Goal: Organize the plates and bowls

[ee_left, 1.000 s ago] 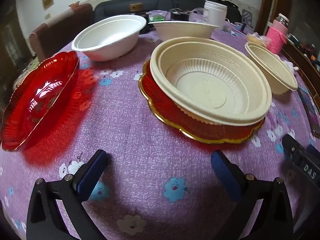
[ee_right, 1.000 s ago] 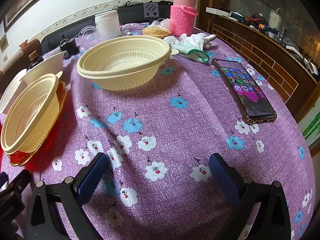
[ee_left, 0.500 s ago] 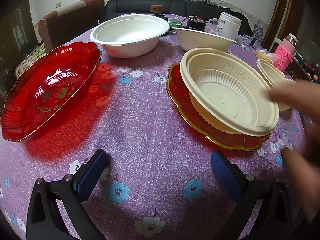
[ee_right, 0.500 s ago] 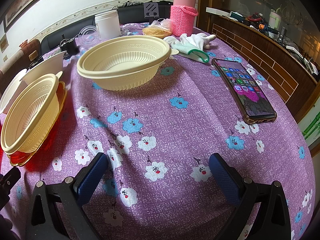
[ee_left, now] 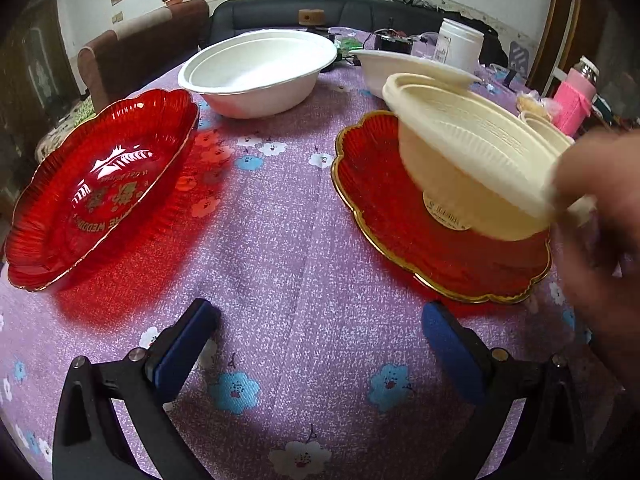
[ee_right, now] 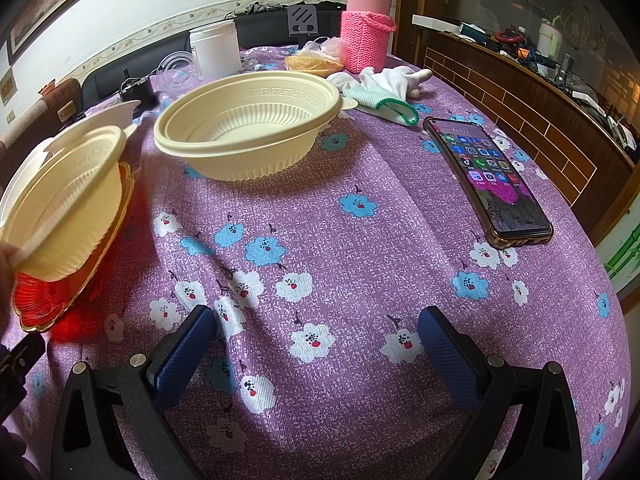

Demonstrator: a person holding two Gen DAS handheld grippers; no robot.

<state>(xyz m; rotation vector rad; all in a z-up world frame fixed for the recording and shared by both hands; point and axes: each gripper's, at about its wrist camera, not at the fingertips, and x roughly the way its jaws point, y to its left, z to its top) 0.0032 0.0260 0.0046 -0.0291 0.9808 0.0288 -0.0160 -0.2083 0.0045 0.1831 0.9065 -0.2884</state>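
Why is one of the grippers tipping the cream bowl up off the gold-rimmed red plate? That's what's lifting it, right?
Not quite. A bare hand is tipping the cream bowl up off the gold-rimmed red plate, not a gripper. The left wrist view shows this; the left gripper there, and the right gripper in its own view, are open and hold nothing.

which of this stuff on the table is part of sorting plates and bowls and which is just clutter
Job: two red plates, tilted cream bowl, second cream bowl, two white bowls.

Clutter: phone, pink flask, gloves, white jar.
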